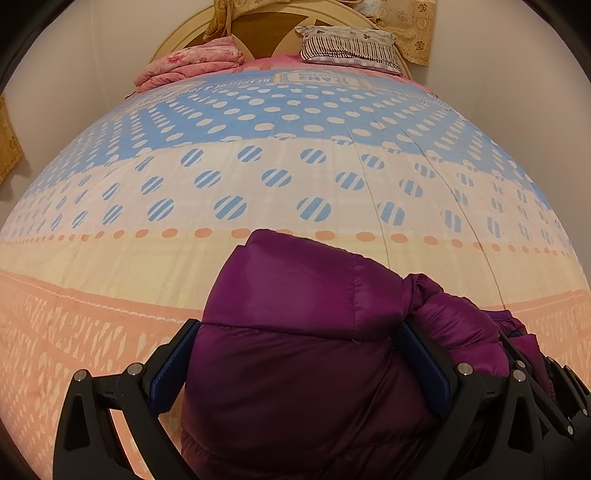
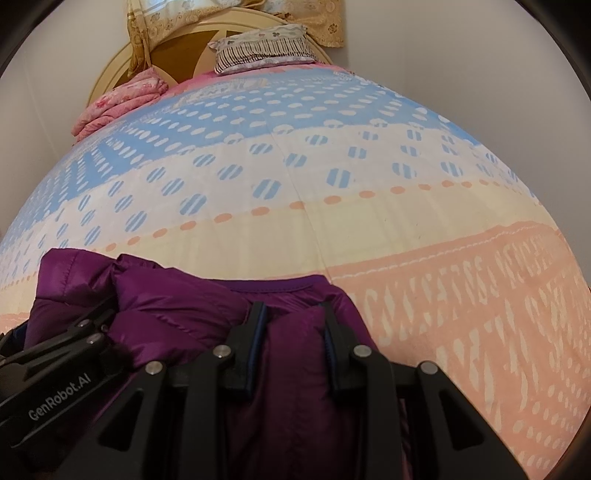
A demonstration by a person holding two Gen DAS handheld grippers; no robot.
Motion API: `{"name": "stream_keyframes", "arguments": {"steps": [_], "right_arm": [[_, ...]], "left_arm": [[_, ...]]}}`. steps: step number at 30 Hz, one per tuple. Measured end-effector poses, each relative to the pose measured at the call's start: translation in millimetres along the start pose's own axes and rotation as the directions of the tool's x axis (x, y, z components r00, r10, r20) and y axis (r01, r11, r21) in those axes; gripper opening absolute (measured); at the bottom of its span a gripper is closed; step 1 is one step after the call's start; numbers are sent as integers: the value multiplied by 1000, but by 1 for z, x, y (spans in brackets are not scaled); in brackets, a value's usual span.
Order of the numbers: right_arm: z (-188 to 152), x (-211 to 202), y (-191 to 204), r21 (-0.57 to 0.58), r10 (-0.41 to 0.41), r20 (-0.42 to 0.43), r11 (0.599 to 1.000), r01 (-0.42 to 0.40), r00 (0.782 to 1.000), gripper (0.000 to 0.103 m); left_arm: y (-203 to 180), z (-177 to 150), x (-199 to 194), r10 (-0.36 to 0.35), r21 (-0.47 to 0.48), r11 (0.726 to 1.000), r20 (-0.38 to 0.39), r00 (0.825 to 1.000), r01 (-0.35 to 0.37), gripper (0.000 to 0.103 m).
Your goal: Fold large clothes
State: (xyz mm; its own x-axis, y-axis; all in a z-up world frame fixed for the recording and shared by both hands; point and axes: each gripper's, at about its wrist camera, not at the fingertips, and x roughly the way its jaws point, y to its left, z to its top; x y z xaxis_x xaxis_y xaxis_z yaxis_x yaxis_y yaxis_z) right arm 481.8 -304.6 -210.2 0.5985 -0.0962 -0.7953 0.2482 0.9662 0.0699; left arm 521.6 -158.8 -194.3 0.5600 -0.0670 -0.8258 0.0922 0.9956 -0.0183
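Observation:
A purple puffer jacket (image 1: 306, 369) lies bunched at the near end of the bed. In the left wrist view a thick quilted wad of it fills the wide span of my left gripper (image 1: 295, 343), and both blue pads press into its sides. My right gripper (image 2: 293, 325) is shut on a narrower fold of the jacket (image 2: 177, 306) just below its collar edge. The two grippers sit close side by side. My right gripper (image 1: 535, 365) shows at the lower right of the left wrist view, and my left gripper (image 2: 74, 336) at the lower left of the right wrist view. The jacket's lower part is hidden under the grippers.
The bed sheet (image 1: 258, 177) has blue, cream and peach dotted bands and stretches away to a round headboard (image 1: 258, 29). A folded pink blanket (image 1: 188, 64) and a striped pillow (image 1: 347, 46) lie at the head. Gold curtains and pale walls flank the bed.

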Motion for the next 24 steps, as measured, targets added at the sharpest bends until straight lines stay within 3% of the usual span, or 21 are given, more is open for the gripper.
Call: {"name": "stream_keyframes", "arguments": {"steps": [16, 19, 21, 24], "right_arm": [[1, 1, 1, -5, -7, -4, 1000, 7, 1000, 31], [1, 0, -1, -3, -1, -5, 1000, 1, 1000, 32], [1, 0, -2, 2, 9, -5, 1000, -9, 1000, 32], [5, -8, -8, 24, 69, -21, 997, -69, 997, 35]], "left_arm": [[-4, 1, 0, 12, 11, 1000, 3, 1000, -12, 102], [0, 3, -1, -17, 0, 1000, -11, 1000, 17, 102], [6, 5, -9, -58, 8, 998, -31, 998, 58, 102], [17, 0, -41, -46, 20, 999, 8, 999, 46, 102]]}}
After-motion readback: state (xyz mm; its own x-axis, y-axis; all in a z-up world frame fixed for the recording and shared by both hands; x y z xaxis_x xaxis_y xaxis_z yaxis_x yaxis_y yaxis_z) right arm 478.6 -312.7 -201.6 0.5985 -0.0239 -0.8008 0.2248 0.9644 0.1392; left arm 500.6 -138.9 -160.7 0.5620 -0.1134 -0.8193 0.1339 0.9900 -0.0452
